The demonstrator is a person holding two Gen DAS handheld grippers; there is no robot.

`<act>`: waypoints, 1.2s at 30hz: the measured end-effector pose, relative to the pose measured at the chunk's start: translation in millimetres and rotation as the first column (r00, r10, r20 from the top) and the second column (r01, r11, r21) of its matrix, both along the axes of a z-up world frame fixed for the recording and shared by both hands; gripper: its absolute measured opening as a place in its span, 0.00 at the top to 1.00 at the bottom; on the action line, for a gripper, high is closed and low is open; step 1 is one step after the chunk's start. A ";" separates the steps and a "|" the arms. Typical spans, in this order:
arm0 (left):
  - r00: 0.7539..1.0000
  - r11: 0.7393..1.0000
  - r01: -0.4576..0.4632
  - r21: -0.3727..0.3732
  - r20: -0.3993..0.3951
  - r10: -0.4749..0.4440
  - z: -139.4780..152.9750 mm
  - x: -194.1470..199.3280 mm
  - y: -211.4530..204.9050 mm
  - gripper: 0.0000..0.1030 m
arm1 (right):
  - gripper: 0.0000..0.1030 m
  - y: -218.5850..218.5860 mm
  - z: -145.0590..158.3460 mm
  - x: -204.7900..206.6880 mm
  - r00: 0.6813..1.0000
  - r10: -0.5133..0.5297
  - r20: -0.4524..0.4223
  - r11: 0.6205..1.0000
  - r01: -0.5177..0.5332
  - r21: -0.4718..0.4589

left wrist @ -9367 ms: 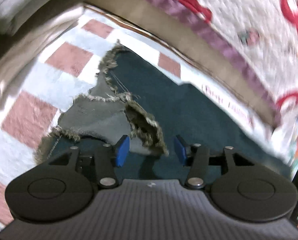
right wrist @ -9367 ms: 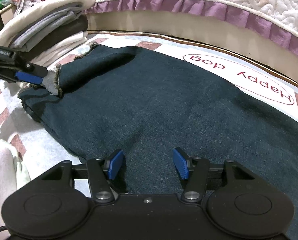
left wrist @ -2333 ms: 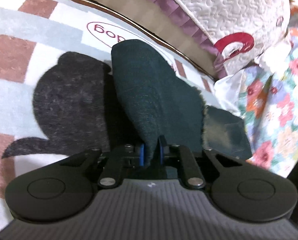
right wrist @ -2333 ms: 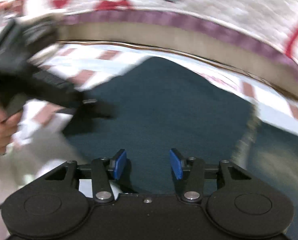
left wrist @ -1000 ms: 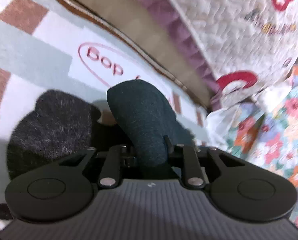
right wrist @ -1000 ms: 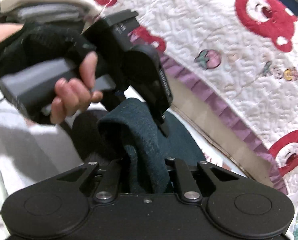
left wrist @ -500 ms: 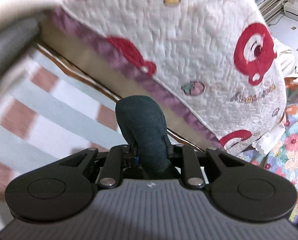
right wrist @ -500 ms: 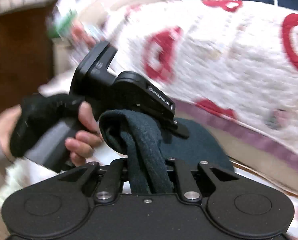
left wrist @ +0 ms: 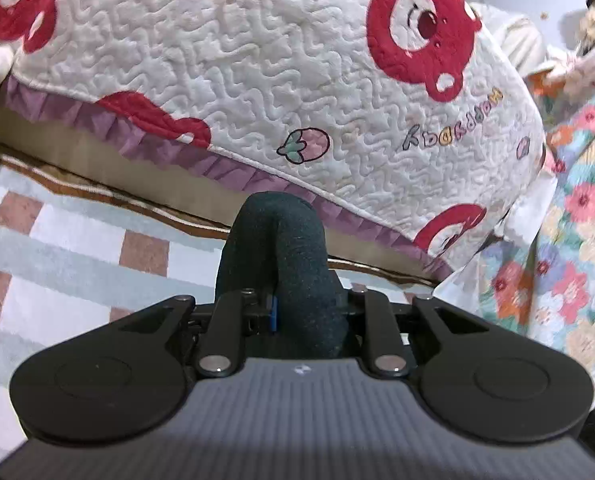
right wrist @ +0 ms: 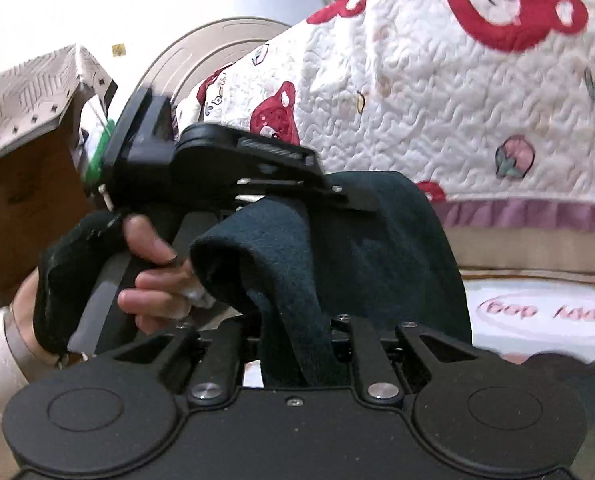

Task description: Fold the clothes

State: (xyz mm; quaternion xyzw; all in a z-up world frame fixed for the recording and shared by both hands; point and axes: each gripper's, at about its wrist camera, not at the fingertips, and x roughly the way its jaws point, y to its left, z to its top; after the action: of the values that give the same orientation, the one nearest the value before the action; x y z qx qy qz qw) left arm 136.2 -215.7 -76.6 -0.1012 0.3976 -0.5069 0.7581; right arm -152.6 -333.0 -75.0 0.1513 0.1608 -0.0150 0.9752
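While my left gripper (left wrist: pixel 297 312) is pinching a thick fold of the dark teal garment (left wrist: pixel 281 256) with its jaws drawn tight on the cloth, the fabric is humping up toward twelve o'clock in the left wrist view. A checked rug (left wrist: pixel 57 260) is spreading at nine o'clock, a white quilt with red bears (left wrist: pixel 297 80) is filling the top, and floral fabric (left wrist: pixel 577 240) is hanging at three o'clock.

Through the right wrist view, my right gripper (right wrist: pixel 297 344) is clamping another fold of the same garment (right wrist: pixel 377 260), jaws nearly together. At ten o'clock my gloved left hand (right wrist: pixel 109 272) is gripping the left gripper's handle above the raised cloth.
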 end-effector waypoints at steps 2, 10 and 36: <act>0.999 0.999 -0.022 0.026 -0.027 0.023 -12.5 10.3 12.8 0.81 | 0.81 5.7 -1.4 4.8 0.999 0.044 -0.003 0.999 -0.044 0.000; 0.985 0.985 -0.102 0.138 -0.128 0.120 -62.5 51.3 64.0 0.81 | 0.33 5.2 -22.5 19.4 0.961 0.263 -0.085 0.952 -0.244 0.186; 0.987 0.906 -0.133 0.401 -0.027 0.157 -124.7 19.9 116.4 0.60 | 0.31 -54.3 -160.8 60.8 0.886 0.095 -0.454 0.743 0.240 0.625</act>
State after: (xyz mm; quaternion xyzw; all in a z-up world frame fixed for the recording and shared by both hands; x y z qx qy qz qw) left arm 156.1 -99.2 -201.3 0.0107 0.5058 -0.3546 0.7863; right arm -91.9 -387.3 -235.8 0.4873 0.3740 -0.0310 0.7885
